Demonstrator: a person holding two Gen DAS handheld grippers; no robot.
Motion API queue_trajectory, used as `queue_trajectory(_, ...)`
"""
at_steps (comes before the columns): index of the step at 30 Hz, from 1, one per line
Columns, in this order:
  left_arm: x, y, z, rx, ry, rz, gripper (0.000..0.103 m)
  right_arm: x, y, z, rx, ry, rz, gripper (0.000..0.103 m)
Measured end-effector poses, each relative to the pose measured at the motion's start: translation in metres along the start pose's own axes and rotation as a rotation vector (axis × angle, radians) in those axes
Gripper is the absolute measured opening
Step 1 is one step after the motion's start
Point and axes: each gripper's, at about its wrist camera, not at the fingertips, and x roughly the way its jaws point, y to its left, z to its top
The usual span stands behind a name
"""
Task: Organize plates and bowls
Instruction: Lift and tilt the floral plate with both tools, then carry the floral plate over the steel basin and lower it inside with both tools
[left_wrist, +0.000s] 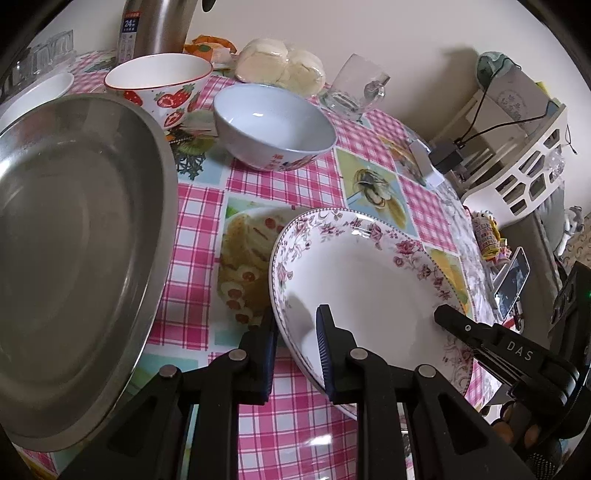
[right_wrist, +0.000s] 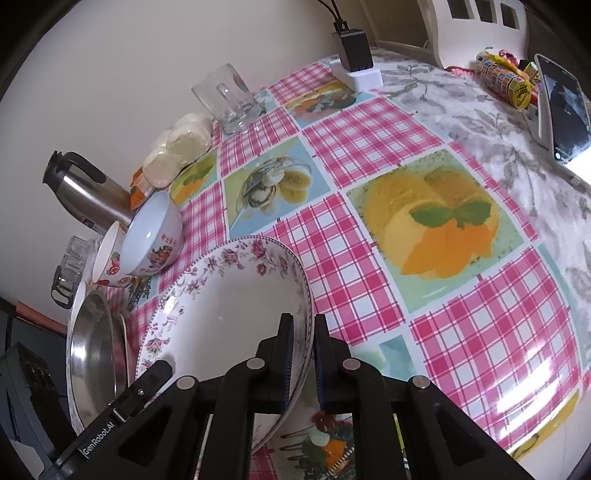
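A white plate with a pink flower rim is held from two sides. My left gripper is shut on its near left rim, one pad above and one below. On the opposite rim my right gripper is shut as well. Each gripper shows in the other's view: the right gripper's fingertips and the left gripper's fingertips. The plate looks tilted, with tablecloth showing under its edge at the right grip. A steel pan lies just left of it.
Behind the plate stand a pale blue bowl, a strawberry bowl, a steel flask, bagged buns and a glass mug. A phone, charger and white basket sit far right.
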Motion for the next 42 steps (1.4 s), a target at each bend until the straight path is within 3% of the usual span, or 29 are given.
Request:
queue_trajectory(10,-0.019,-0.007,0.005,0.009,-0.035,-0.062,0.022,-0.025,0.005,0.005,-0.016,-0.069,0.007,0.011)
queue_trajectory(22,-0.08,-0.011,0.024,0.024,-0.203,-0.159,0.021,-0.074,0.036,0.01,-0.09,-0.226,0.042,0.011)
queue_trajectory(42,-0.13,0.042,0.048,-0.056,-0.318,-0.185,0.021,-0.073,0.102,0.0,-0.168,-0.259,0.106,0.011)
